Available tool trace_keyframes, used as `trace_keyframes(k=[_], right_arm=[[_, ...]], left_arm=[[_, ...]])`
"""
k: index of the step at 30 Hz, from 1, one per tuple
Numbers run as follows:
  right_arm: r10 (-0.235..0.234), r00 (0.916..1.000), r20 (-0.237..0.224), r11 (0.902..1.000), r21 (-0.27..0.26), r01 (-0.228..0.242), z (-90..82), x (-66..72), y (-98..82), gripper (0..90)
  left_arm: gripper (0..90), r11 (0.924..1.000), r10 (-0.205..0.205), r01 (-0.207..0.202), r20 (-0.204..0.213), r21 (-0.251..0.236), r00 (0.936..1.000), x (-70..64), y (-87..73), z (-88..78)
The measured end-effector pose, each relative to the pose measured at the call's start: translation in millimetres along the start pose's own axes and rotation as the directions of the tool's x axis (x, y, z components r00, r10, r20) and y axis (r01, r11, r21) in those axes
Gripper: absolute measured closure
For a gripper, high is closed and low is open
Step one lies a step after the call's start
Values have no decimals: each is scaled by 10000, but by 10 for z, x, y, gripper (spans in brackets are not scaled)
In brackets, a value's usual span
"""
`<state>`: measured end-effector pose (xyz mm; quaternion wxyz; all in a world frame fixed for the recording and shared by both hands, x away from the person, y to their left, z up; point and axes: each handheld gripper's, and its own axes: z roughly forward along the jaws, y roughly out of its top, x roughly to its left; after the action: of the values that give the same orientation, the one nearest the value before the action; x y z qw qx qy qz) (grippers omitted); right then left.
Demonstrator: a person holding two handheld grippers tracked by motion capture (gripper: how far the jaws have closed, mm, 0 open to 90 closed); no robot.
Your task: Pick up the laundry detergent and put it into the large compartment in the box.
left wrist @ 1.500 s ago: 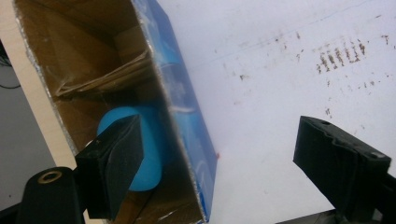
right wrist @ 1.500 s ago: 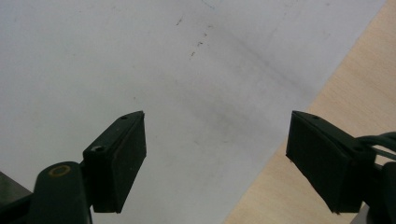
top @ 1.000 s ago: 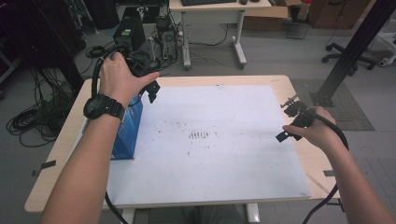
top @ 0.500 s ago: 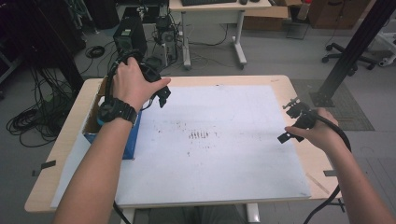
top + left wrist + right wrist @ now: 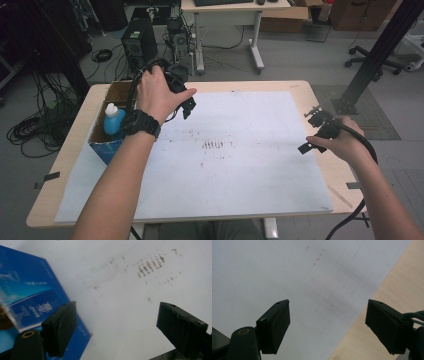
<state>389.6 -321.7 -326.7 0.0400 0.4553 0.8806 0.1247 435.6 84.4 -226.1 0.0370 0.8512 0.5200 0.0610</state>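
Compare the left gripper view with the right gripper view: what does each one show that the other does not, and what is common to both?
The left gripper view alone has the printed side of the blue cardboard box and a cluster of dark brown smudge marks on the sheet. The right gripper view alone has the bare light wooden table edge beside the sheet. Both look down on the white paper sheet between two black fingers that stand apart with nothing between them.

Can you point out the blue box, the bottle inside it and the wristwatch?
Box (image 5: 106, 150), high view, its blue front wall.
Bottle (image 5: 114, 121), high view, its blue body.
Watch (image 5: 142, 123), high view, its black strap.
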Motion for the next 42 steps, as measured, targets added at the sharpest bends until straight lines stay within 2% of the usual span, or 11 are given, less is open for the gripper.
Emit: trace_keyframes(k=[5, 14, 42], right_arm=[[-26, 10000, 41, 10000, 13, 26, -8, 6, -13, 199], [19, 10000, 98, 10000, -24, -18, -36, 8, -44, 199], [-68, 9999, 133, 9999, 79, 67, -27, 51, 16, 198]], left_arm=[[177, 9998, 170, -169, -26, 77, 9999, -85, 9, 66], [194, 9997, 227, -229, 210, 131, 9995, -156, 21, 141], [190, 9993, 346, -349, 293, 117, 9990, -166, -5, 152]])
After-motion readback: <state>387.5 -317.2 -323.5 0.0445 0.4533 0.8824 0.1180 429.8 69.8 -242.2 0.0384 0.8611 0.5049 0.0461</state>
